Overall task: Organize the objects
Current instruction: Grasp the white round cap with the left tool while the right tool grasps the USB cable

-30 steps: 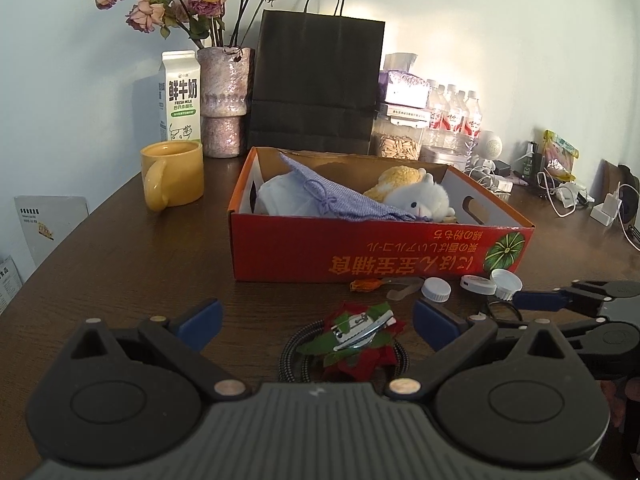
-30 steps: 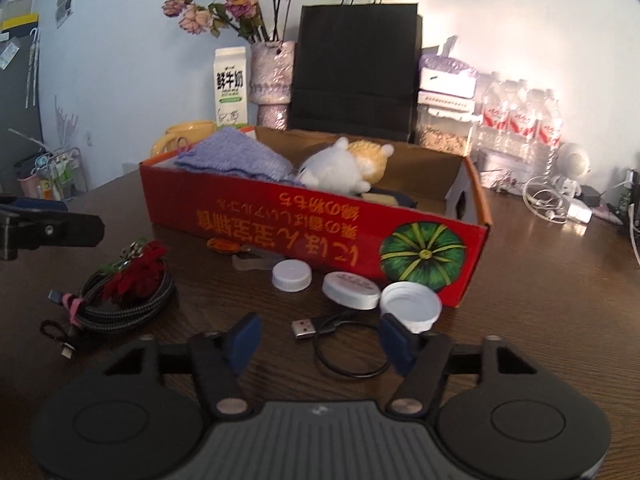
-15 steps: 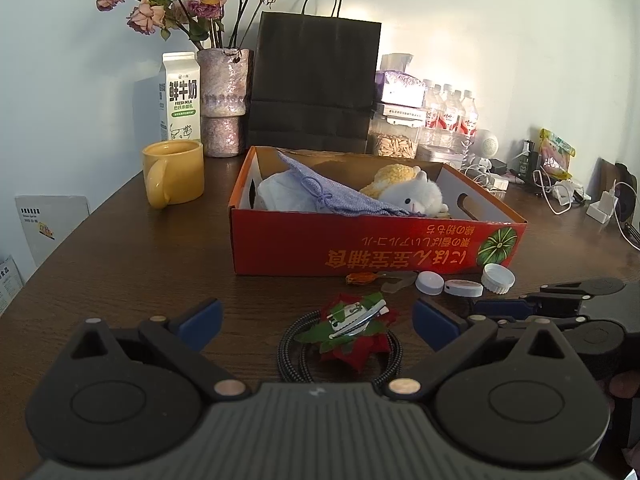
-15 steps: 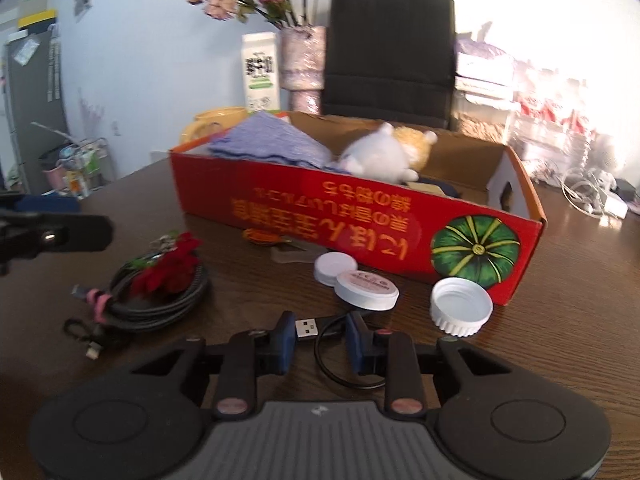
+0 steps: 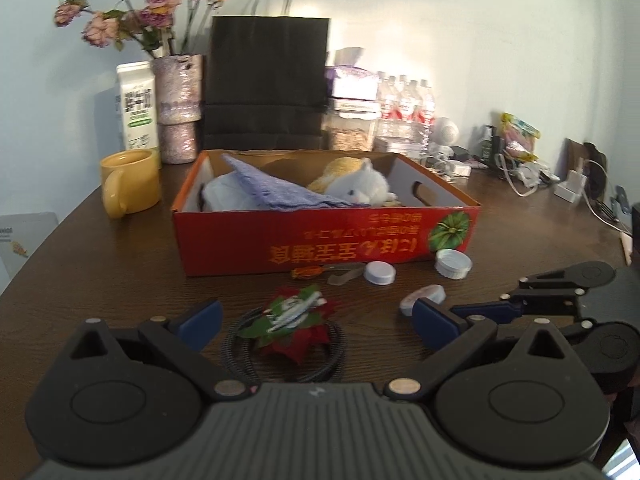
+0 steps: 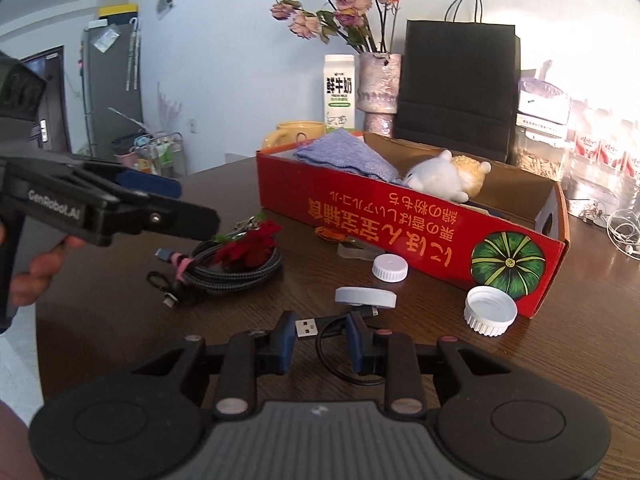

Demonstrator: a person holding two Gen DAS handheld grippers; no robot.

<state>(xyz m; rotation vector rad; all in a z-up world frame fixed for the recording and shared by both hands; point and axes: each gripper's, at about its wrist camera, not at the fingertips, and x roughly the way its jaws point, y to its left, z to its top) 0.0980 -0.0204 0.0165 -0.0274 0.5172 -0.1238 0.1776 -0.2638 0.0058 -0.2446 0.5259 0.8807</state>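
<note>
Centrally, the right gripper [image 6: 320, 340] has closed to a narrow gap about the black USB cable [image 6: 340, 354], whose plug [image 6: 307, 326] lies between the pads (contact cannot be confirmed). The plug's long axis runs crosswise, 3 to 9 o'clock. The red box [image 6: 400, 224], the likely destination, lies at 1 o'clock beyond the white caps [image 6: 390, 268]. The left gripper [image 5: 316, 320] stands wide, empty, over the braided cable coil [image 5: 284, 350].
</note>
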